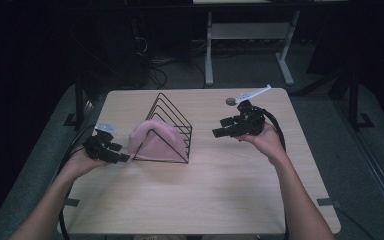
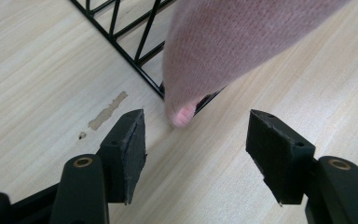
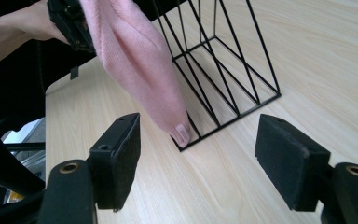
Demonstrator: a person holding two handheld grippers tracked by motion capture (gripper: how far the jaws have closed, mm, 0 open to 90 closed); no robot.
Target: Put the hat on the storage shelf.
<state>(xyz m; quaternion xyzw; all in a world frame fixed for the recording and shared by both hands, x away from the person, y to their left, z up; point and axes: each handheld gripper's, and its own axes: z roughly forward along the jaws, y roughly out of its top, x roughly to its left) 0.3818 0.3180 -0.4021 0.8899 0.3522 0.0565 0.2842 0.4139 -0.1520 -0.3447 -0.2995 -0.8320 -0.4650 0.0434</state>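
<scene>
Where the table [image 1: 220, 200] carries its stock, you have one black wire rack [image 1: 172, 120] near the middle, toward the far edge, with a pink knit cloth [image 1: 152, 140] draped over its near-left end, one corner hanging to the tabletop. A small pale tag [image 3: 182, 134] on that corner bears no legible writing. Your left gripper [image 1: 122, 157] sits by the left edge, jaws parted, empty, just beside the cloth. Your right gripper [image 1: 219, 131] hovers right of the rack, jaws parted, empty.

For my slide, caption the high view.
Two open grippers, left and right, flank a pink cloth draped over a wire rack.
</scene>
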